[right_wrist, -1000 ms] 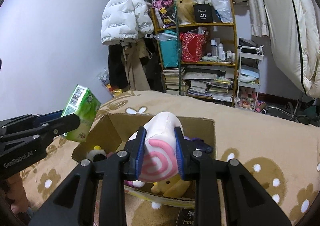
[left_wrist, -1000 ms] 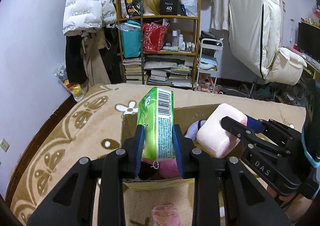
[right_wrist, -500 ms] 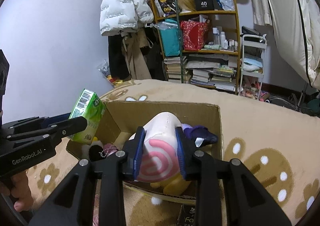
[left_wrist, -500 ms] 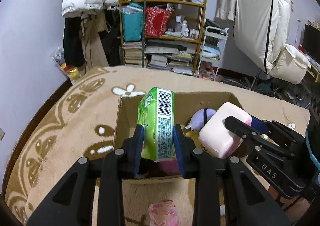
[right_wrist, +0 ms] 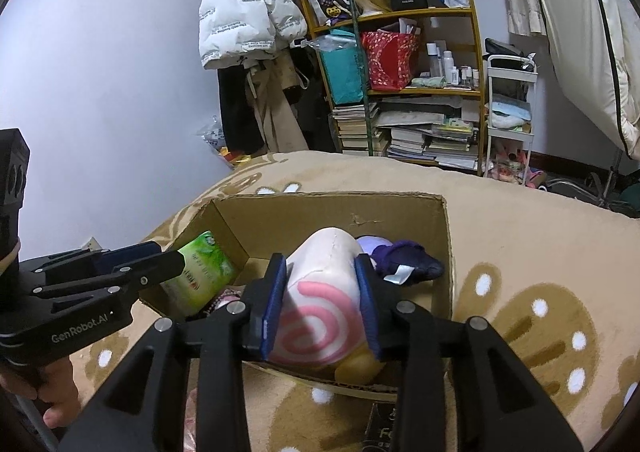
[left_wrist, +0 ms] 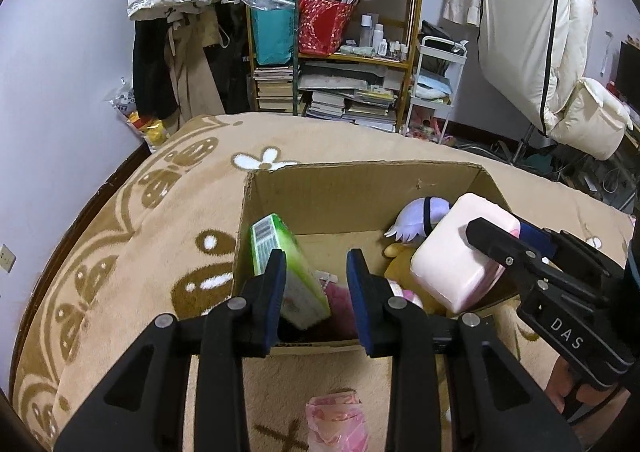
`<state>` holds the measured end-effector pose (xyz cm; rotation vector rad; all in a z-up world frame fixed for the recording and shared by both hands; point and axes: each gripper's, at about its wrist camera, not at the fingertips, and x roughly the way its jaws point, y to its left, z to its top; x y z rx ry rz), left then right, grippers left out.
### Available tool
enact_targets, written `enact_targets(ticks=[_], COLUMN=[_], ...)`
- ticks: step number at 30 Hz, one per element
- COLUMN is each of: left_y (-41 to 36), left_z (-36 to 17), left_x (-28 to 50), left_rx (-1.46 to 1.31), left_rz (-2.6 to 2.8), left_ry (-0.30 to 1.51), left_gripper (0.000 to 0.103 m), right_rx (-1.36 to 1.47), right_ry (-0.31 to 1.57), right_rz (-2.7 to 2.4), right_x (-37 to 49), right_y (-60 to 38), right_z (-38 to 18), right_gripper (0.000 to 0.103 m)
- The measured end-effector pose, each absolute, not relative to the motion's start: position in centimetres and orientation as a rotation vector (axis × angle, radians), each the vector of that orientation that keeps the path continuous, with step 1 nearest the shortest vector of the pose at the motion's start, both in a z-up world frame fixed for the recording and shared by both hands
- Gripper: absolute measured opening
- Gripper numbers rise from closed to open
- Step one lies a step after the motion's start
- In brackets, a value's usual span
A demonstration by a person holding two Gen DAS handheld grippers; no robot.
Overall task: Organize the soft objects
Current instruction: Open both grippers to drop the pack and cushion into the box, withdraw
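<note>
The green tissue pack (left_wrist: 289, 272) is leaning in the left corner of the cardboard box (left_wrist: 360, 188), tipped over on its side. In the left wrist view, the left gripper (left_wrist: 316, 292) is hanging just over the box with its jaws spread apart. The pack is only brushing one jaw, so it looks let go, probably so it can rest inside the box. A purple plush (left_wrist: 418, 218) is lying by the far wall. On the rug (left_wrist: 120, 252) in front of the box, a pink bag (left_wrist: 336, 422) is waiting.

In the right wrist view, the right gripper (right_wrist: 320, 308) is squeezing a pink swirl cushion (right_wrist: 320, 316) between its jaws, holding it over the near edge of the box, likely so it can drop in next. The tissue pack is sitting down by the left wall.
</note>
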<state>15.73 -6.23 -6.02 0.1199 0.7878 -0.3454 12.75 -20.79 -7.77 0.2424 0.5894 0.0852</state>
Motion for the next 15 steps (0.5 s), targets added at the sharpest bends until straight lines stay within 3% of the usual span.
enact_targets(ticks=[8,12,15], left_y=[-5.7,-5.6,-5.3], left_z=[-5.3,-4.9,-4.7], left_x=[15.1,14.7,14.2], left_rx=[0.105,0.108,0.111], left_rz=[-0.327,-0.309,-0.280], left_ry=[0.770,0.775,0.780], left_gripper=[0.054,0.066,0.076], right_rx=[0.254,0.269,0.272], right_ry=[0.567,0.549,0.547], right_rz=[0.098,0.089,0.082], right_x=[12.4,11.8,11.5], right_y=[-21.0,-21.5,-21.9], right_z=[-7.4,-6.7,-6.2], right_gripper=[0.039,0.055,0.060])
